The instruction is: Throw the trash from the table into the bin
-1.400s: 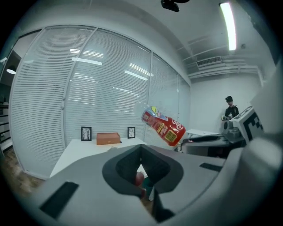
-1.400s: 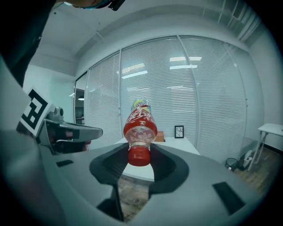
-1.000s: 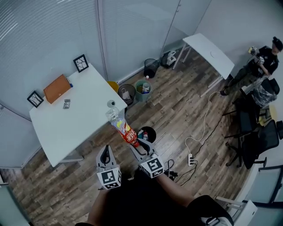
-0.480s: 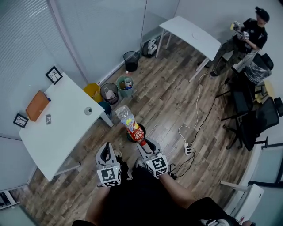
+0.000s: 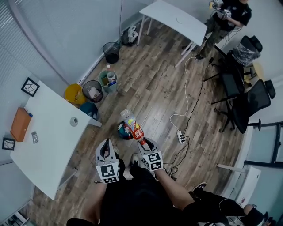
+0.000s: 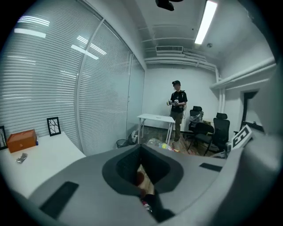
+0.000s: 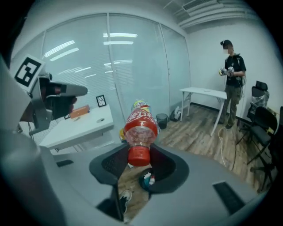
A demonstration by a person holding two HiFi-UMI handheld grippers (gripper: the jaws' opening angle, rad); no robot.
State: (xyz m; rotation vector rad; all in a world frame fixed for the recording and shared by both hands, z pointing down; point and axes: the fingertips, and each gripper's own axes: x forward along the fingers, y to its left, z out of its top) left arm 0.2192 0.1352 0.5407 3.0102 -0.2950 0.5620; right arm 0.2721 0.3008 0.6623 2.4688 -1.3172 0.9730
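Observation:
A clear plastic bottle (image 5: 131, 124) with a red label and red cap is held by its cap end in my right gripper (image 5: 143, 142), its body pointing away from me. It hangs just over a black bin (image 5: 122, 131) on the floor that holds some trash. In the right gripper view the bottle (image 7: 140, 126) sticks up from the gripper (image 7: 140, 154), and the bin (image 7: 146, 180) shows below between the jaws. My left gripper (image 5: 106, 149) hovers to the left of the bin, shut and empty. In its own view the left gripper (image 6: 141, 152) holds nothing.
The white table (image 5: 48, 145) at the left carries an orange box (image 5: 20, 124) and a small round item (image 5: 74, 121). Several other bins (image 5: 92, 90) stand along the glass wall. A power strip (image 5: 180, 137) and cable lie to the right, near office chairs (image 5: 247, 101) and another person (image 5: 225, 13).
I have moved away from the table. Both grippers have come lower, and the bottle now hangs over the black bin instead of beside the table's corner.

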